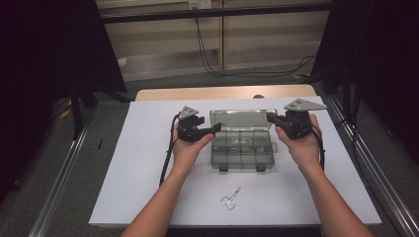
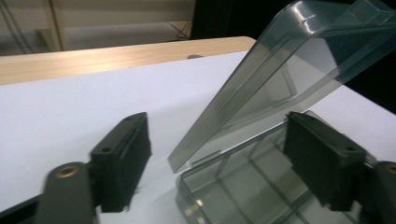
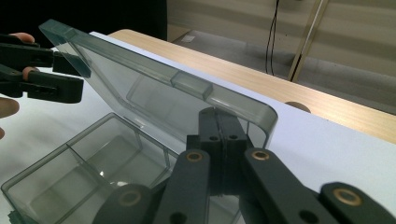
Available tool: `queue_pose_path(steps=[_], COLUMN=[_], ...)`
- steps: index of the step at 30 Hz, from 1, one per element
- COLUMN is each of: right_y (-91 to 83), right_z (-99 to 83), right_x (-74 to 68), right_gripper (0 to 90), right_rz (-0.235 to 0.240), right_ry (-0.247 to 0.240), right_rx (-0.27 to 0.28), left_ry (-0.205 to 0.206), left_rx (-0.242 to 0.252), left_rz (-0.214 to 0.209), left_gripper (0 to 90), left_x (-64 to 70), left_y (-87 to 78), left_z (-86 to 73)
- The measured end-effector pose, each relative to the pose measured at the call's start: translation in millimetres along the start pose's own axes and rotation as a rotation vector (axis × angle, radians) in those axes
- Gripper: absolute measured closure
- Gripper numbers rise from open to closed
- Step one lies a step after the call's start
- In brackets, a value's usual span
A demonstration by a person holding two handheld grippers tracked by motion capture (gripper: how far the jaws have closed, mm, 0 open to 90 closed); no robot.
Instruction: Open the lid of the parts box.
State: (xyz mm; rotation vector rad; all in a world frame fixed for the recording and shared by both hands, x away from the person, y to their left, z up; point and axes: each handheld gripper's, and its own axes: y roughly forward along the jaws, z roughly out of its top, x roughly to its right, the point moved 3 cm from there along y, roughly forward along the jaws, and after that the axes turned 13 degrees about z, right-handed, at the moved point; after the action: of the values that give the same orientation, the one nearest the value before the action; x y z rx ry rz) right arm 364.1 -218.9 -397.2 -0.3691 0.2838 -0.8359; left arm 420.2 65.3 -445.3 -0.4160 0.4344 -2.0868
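Note:
A smoky clear compartment box [image 1: 242,154] sits mid-table on the white mat, its hinged lid [image 1: 241,119] raised and tilted back. My left gripper [image 1: 215,128] is open at the lid's left end; in the left gripper view its jaws [image 2: 219,140] stand wide apart on either side of the lid [image 2: 280,70] and the box's corner [image 2: 233,186]. My right gripper [image 1: 271,117] is at the lid's right end. In the right gripper view its jaws [image 3: 217,135] are pressed together on the lid's side edge [image 3: 154,88], above the box's compartments [image 3: 93,158]. The left gripper [image 3: 65,72] shows at the lid's far corner.
Small silver scissors [image 1: 231,197] lie on the white mat [image 1: 148,148] in front of the box. The wooden table edge [image 1: 222,92] runs behind the mat. Metal rails [image 1: 64,168] flank the table, and cables hang at the back wall.

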Motion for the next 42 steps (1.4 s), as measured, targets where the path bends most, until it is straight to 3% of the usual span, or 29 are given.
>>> queue_pose_path(steps=[1,3,6,9,10,11,15,18,21,23,25,26,27,28,30,31,35,38,42], right_y=[0.7,1.7,2.7,4.2,4.9,5.1,2.7,-3.4,-10.9,-17.3,-24.2,-27.3,-28.3,-27.8,-28.1,-29.2,-26.8,-23.1,-13.6], right_z=[0.0,0.2,1.4,3.2,4.0,4.9,9.6,13.7,16.9,18.4,19.6,20.2,21.0,21.6,20.7,17.9,7.8,-2.9,-18.3], right_x=[-0.2,0.1,1.5,2.6,2.8,2.7,-1.1,-5.9,-8.5,-8.5,-6.7,-5.0,-3.9,-2.3,-0.9,3.0,15.4,26.2,34.6], right_gripper=[90.0,90.0,90.0,90.0,90.0,90.0,90.0,89.8,83.4,74.1,55.7,38.6,12.8,0.0,0.0,0.0,0.6,6.3,18.6], right_rz=[-0.003,-0.002,-0.010,-0.010,-0.008,-0.009,0.021,0.051,0.097,0.090,0.074,0.058,0.047,0.025,0.030,-0.004,-0.027,-0.061,-0.053], right_ry=[0.003,0.007,0.004,-0.002,-0.003,-0.001,0.007,0.002,-0.017,-0.042,-0.044,-0.045,-0.028,-0.011,-0.013,-0.012,0.050,0.096,0.127], right_rx=[-0.002,-0.004,-0.005,-0.009,-0.008,-0.009,0.001,0.022,0.046,0.066,0.102,0.116,0.123,0.120,0.113,0.124,0.149,0.160,0.146], left_ry=[0.001,-0.020,-0.001,-0.007,0.010,-0.003,0.006,-0.017,-0.017,-0.012,-0.018,-0.022,-0.031,-0.034,-0.035,-0.035,-0.047,-0.039,-0.033], left_rx=[-0.002,0.008,0.038,0.059,0.052,0.058,0.043,0.047,0.045,0.043,0.044,0.044,0.046,0.045,0.045,0.043,0.038,0.038,0.035], left_rz=[0.025,0.016,-0.006,-0.006,-0.001,-0.013,-0.008,-0.014,-0.007,-0.005,-0.006,-0.009,-0.014,-0.014,-0.008,-0.006,-0.014,-0.009,-0.008], left_gripper=[29.4,38.2,57.8,68.5,71.1,73.8,79.5,80.6,80.8,81.0,81.1,81.2,81.2,81.1,81.2,81.1,81.0,81.2,81.5], left_x=[-1.4,-3.4,-5.0,-5.6,-6.9,-6.6,-7.5,-7.9,-8.0,-8.1,-8.0,-8.1,-8.1,-8.0,-7.8,-7.4,-8.4,-8.6,-9.3], left_y=[1.1,0.6,-2.9,-4.7,-5.5,-5.1,-4.5,-2.6,-2.2,-2.4,-2.2,-2.1,-1.8,-1.6,-1.6,-1.8,-1.6,-1.3,-0.7], left_z=[-0.3,0.4,2.9,4.7,5.2,5.9,6.2,6.1,7.0,7.2,7.2,7.1,7.0,7.0,7.2,7.6,7.8,8.0,8.2])
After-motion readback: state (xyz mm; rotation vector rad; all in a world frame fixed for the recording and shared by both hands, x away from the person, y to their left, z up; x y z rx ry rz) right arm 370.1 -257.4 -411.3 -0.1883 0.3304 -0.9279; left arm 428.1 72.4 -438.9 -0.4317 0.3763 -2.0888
